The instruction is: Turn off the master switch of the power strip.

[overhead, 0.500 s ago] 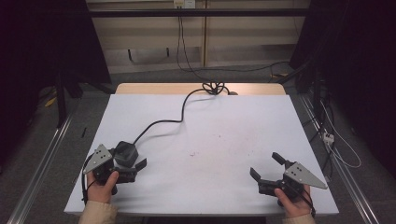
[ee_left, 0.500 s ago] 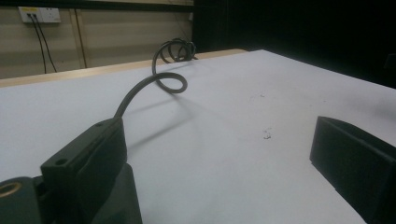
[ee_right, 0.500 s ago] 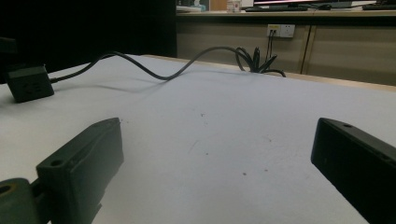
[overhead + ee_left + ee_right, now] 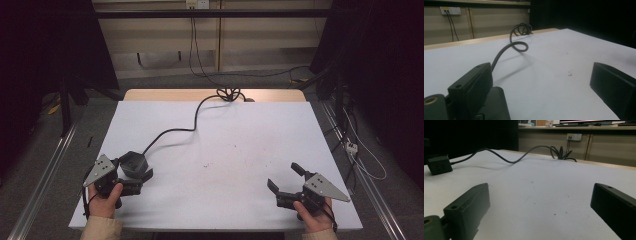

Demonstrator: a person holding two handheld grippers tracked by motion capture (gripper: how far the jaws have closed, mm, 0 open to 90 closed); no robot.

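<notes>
A black power cube (image 4: 132,162) sits on the white table (image 4: 235,135) near the front left. Its black cable (image 4: 175,131) snakes to a coil (image 4: 229,93) at the far edge. A hand holds my left gripper (image 4: 140,175) right beside the cube, jaws open and pointing right. In the left gripper view the gripper (image 4: 540,72) has bare table between its jaws, and the cable (image 4: 516,46) comes out from behind the left jaw. My right gripper (image 4: 282,175) rests open at the front right, nothing between its jaws (image 4: 540,190). The right gripper view has the cube (image 4: 439,167) far to the left.
A wooden strip (image 4: 210,95) edges the table's far side. Metal rails (image 4: 40,180) run along the floor on both sides. Loose cables and a white plug (image 4: 352,146) lie on the floor at the right. Wall sockets (image 4: 574,136) are behind the table.
</notes>
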